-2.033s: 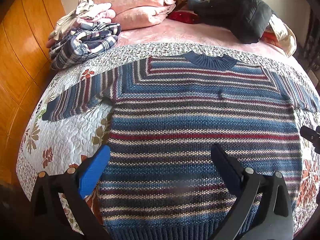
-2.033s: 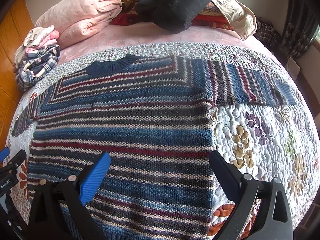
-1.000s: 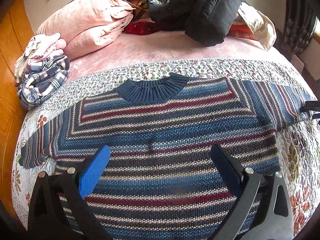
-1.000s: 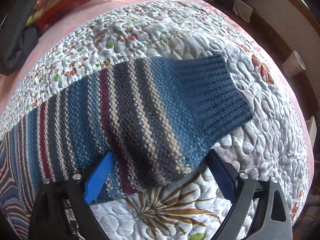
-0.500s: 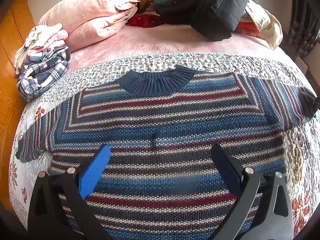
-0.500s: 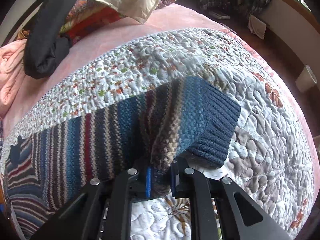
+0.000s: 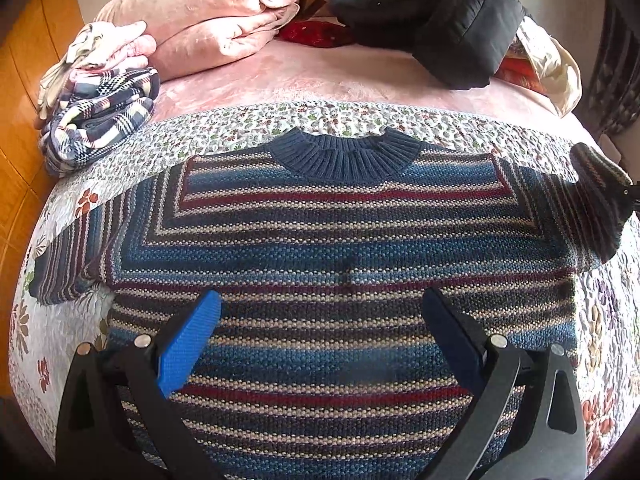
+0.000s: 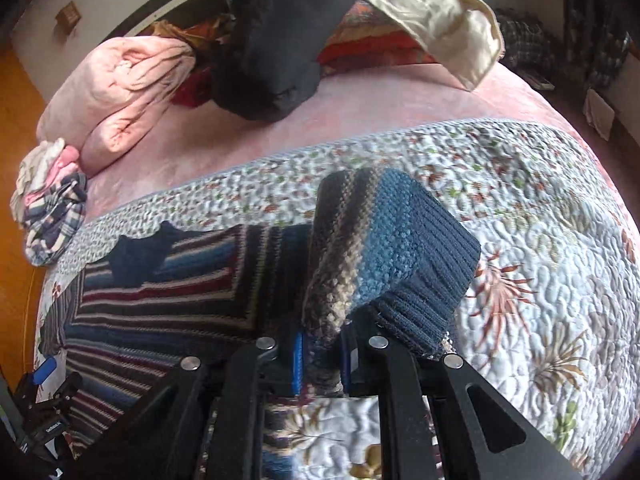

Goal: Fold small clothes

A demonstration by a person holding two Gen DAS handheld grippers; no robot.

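Observation:
A striped knit sweater (image 7: 328, 248) in blue, red and beige lies flat on the floral quilt (image 7: 248, 128), its navy collar (image 7: 344, 156) toward the far side. My left gripper (image 7: 320, 336) hangs open above the sweater's lower chest, with nothing between its fingers. My right gripper (image 8: 322, 356) is shut on the right sleeve (image 8: 372, 248) near its navy ribbed cuff (image 8: 432, 300) and holds it raised off the quilt. That lifted sleeve (image 7: 596, 200) bulges at the right edge of the left wrist view. The left sleeve (image 7: 72, 256) lies spread out flat.
A folded plaid and pink pile (image 7: 96, 108) sits at the far left of the bed. Pink bedding (image 7: 208, 12), a black jacket (image 7: 448, 20) and a cream garment (image 8: 444, 16) lie beyond. An orange wooden panel (image 7: 24, 92) borders the left.
My right gripper closed on the right sleeve and has lifted it, carrying it inward toward the sweater's body. The left gripper stayed open and drifted slightly over the chest.

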